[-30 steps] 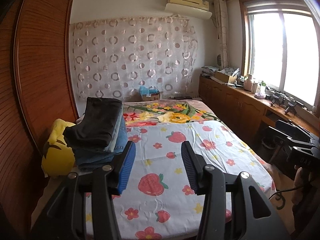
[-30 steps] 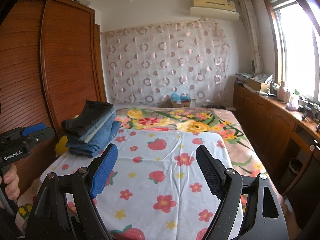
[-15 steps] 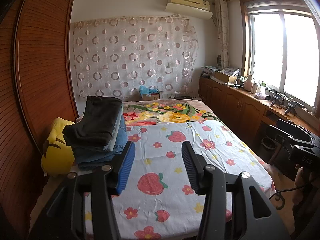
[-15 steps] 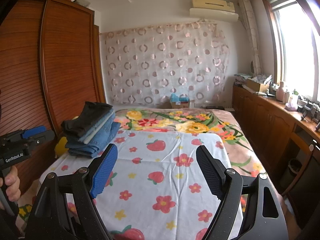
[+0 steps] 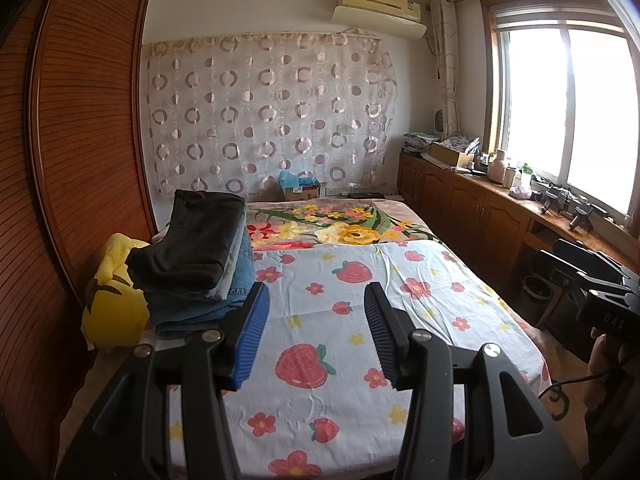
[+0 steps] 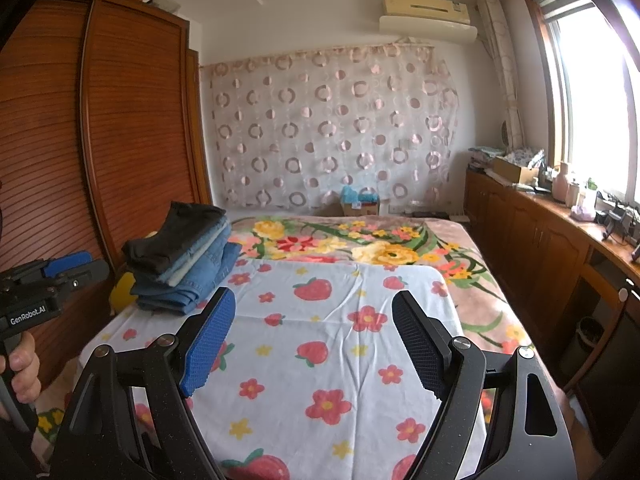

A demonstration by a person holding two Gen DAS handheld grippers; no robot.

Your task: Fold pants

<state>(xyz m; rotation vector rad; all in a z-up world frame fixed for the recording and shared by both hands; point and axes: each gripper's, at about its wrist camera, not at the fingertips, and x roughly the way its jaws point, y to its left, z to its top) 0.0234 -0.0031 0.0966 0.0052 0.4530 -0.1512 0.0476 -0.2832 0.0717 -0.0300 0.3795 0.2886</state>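
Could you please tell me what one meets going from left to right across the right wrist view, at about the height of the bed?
Wooden wardrobe → stack of folded pants → strawberry sheet → floral blanket → wooden cabinets.

A bed is covered by a white sheet [image 5: 360, 320] printed with strawberries and flowers, over a floral blanket [image 5: 340, 228]. A yellow plush toy [image 5: 108, 304] lies at its left edge beside a wooden wardrobe [image 5: 72, 160]. A circle-patterned curtain [image 5: 268, 112] hangs behind, an air conditioner [image 5: 380, 4] above it.

Black left gripper [image 5: 316, 336] and right gripper [image 6: 312, 344], one blue pad each.
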